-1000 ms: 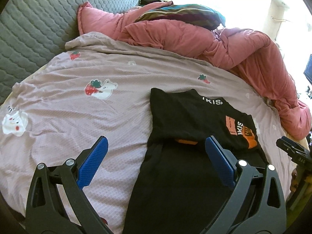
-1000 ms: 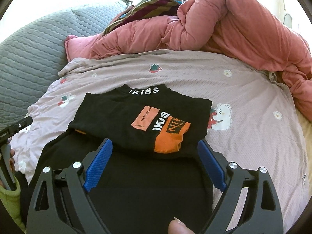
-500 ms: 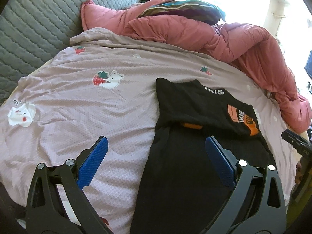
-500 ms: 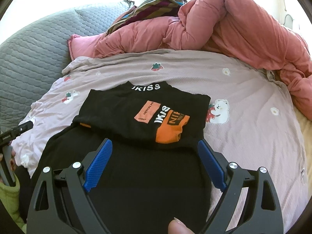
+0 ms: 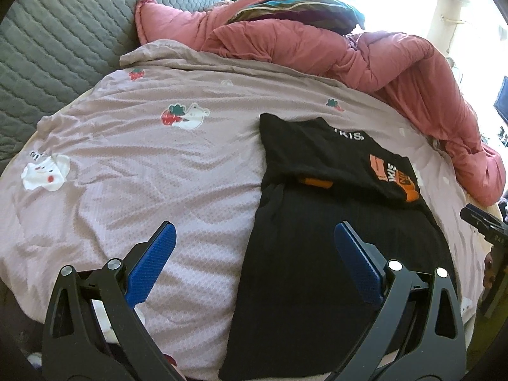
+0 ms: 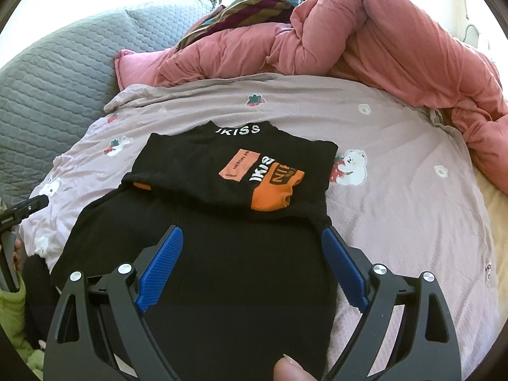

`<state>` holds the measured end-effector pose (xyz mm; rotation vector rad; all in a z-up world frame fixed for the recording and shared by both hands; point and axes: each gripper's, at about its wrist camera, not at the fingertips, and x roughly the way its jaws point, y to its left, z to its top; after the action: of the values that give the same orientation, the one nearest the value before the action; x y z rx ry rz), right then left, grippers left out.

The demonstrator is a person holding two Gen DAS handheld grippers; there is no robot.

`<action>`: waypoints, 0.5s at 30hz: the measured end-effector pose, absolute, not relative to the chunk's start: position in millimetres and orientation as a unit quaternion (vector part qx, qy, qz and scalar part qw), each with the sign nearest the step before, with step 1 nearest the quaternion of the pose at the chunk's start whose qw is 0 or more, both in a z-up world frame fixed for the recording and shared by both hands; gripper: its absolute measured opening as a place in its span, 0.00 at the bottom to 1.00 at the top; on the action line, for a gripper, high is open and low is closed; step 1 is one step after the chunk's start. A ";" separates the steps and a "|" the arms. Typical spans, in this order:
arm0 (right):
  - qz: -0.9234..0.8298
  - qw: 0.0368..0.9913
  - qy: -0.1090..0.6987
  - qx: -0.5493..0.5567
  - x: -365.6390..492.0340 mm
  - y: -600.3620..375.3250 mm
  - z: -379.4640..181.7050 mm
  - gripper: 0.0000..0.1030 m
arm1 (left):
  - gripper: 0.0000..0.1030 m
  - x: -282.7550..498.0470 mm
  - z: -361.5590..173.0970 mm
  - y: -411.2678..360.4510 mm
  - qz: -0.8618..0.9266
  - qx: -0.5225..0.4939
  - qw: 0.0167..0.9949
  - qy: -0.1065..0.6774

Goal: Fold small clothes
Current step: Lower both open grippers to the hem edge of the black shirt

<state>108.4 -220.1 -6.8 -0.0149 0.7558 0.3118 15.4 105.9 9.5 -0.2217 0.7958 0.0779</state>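
Observation:
A black garment [image 6: 222, 279] lies flat on the mauve bedsheet [image 6: 397, 146]. Its far part with orange and white print [image 6: 273, 177] is folded over the near part. It also shows in the left wrist view [image 5: 343, 222], right of centre. My left gripper [image 5: 252, 247] is open and empty, above the garment's left edge and the sheet. My right gripper [image 6: 252, 247] is open and empty, above the garment's near part. Each gripper shows at the edge of the other's view, the right one [image 5: 485, 225] and the left one [image 6: 22, 212].
A bunched pink duvet [image 6: 365, 38] lies along the far and right side of the bed, with a striped cloth [image 6: 247, 6] on it. A grey quilted cover [image 5: 54, 38] is on the left. The sheet [image 5: 143, 174] has bear and strawberry prints.
Both grippers have drawn back toward me and a little up, so more of the garment's near part shows. The garment has not moved.

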 end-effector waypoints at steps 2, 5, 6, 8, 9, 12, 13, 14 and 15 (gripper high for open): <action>0.151 0.917 0.370 -0.009 106.3 -220.6 -8.3 0.86 | 0.91 11.8 7.5 106.4 0.038 -0.106 0.914 0.390; 0.153 0.914 0.375 -0.012 101.7 -221.2 -12.0 0.86 | 0.91 5.5 4.8 107.2 0.039 -0.104 0.913 0.392; 0.153 0.914 0.376 -0.014 99.8 -221.5 -13.2 0.86 | 0.91 3.5 3.1 107.8 0.039 -0.104 0.912 0.395; 0.153 0.913 0.379 -0.015 97.8 -222.2 -15.3 0.86 | 0.91 0.8 -0.4 108.6 0.039 -0.104 0.910 0.400; 0.153 0.912 0.381 -0.014 96.6 -223.0 -16.6 0.86 | 0.91 -0.9 -2.7 108.1 0.037 -0.103 0.909 0.403; 0.154 0.909 0.386 -0.014 93.5 -224.3 -19.7 0.86 | 0.91 -7.1 -10.6 105.5 0.037 -0.094 0.905 0.414; 0.155 0.908 0.388 -0.015 92.4 -224.2 -20.5 0.86 | 0.91 -9.0 -13.5 105.1 0.037 -0.091 0.903 0.417; 0.155 0.908 0.389 -0.015 91.2 -223.7 -20.9 0.86 | 0.91 -11.1 -16.4 104.5 0.037 -0.090 0.902 0.421; 0.155 0.907 0.391 -0.017 90.0 -223.2 -21.8 0.86 | 0.91 -13.9 -20.2 104.3 0.035 -0.089 0.900 0.426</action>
<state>90.0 -223.2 -21.8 -0.0357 0.8077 0.3208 -13.8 104.3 -20.2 -0.1843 0.8808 0.0726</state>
